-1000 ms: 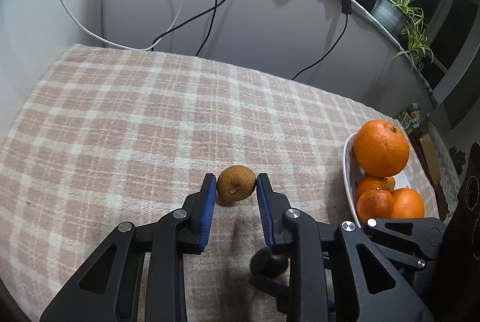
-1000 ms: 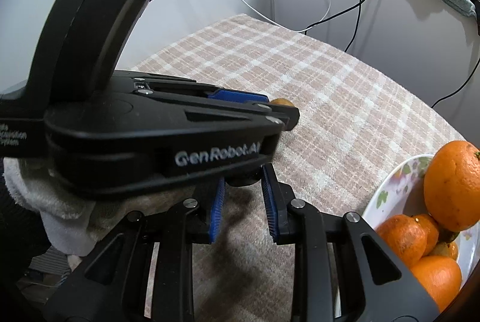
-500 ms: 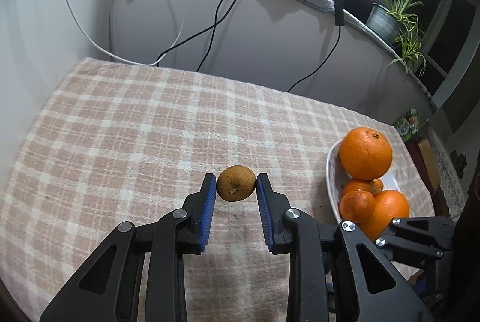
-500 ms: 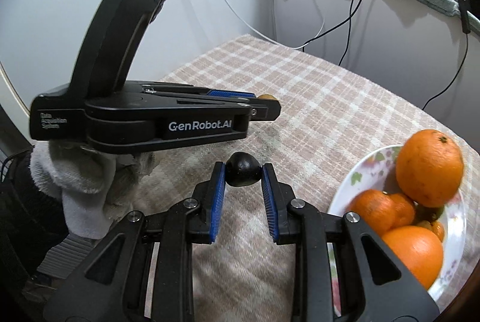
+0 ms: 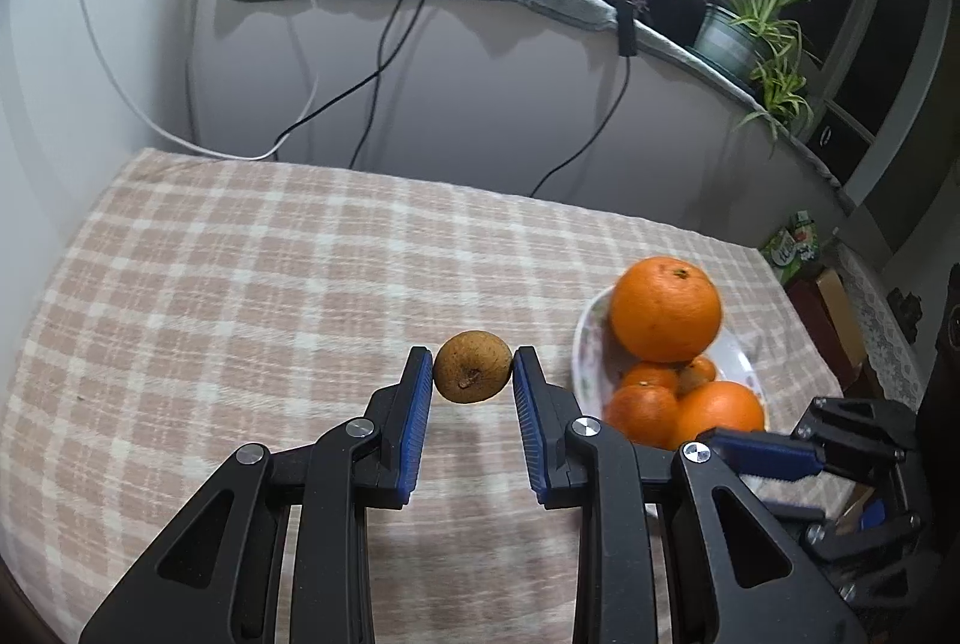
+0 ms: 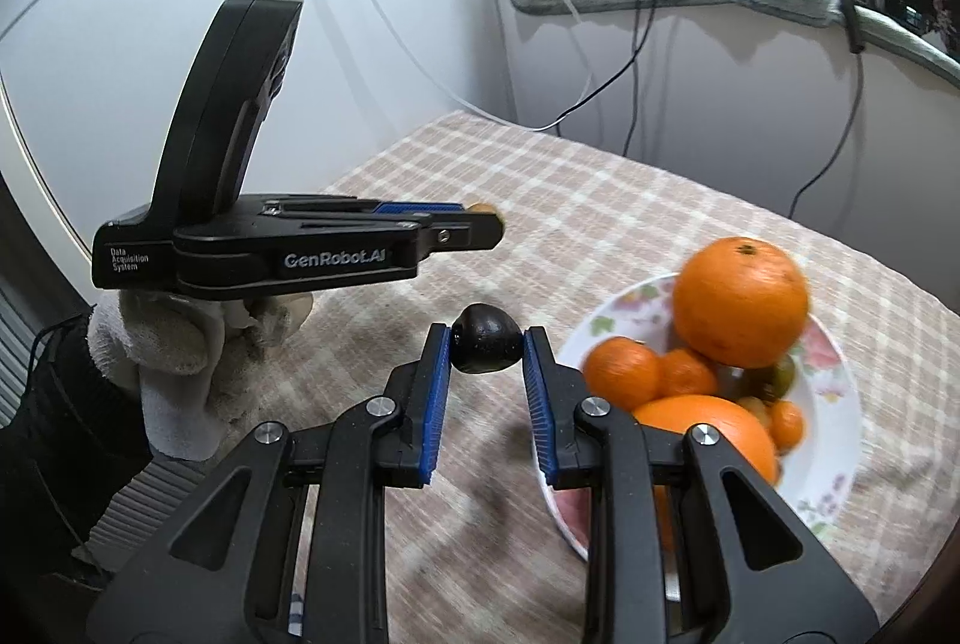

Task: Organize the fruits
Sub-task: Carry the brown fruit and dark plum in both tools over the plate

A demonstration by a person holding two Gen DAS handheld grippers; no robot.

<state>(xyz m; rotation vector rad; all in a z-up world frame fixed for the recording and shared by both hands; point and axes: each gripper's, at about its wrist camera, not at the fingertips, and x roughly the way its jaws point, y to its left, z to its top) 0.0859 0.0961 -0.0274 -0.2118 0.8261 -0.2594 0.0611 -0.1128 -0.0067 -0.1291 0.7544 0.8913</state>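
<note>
A table covered with a pink-and-cream checked cloth (image 5: 240, 296) is carrying everything, and a white floral-printed ceramic plate (image 6: 834, 440) is sitting near its right edge. The plate is holding a heap of fruit: 1 large round orange (image 6: 741, 300) is resting on top of the pile, a second large orange (image 6: 708, 431) is lying at the near side, and several small orange tangerines (image 6: 621, 367) are crowding beneath. Something greenish (image 6: 780, 374) is showing behind the top orange, but it is blurred and too hidden to identify. The plate's near rim is being covered by the right gripper's fingers in the right wrist view, and the exact count of small fruits cannot be told.

The black left gripper with blue pads (image 5: 473, 371) is closing its jaws narrowly on a small brown rough-skinned round fruit (image 5: 473, 367), holding it above the cloth just left of the plate. In the right wrist view only a sliver of this fruit (image 6: 480, 207) is peeking past the left gripper's tip.

The black right gripper with blue pads (image 6: 486, 347) is pinching a small dark, nearly black round fruit (image 6: 485, 338) between its jaws, above the cloth and just left of the plate. In the left wrist view this gripper (image 5: 798, 458) is appearing at the lower right, with its fruit hidden.
</note>
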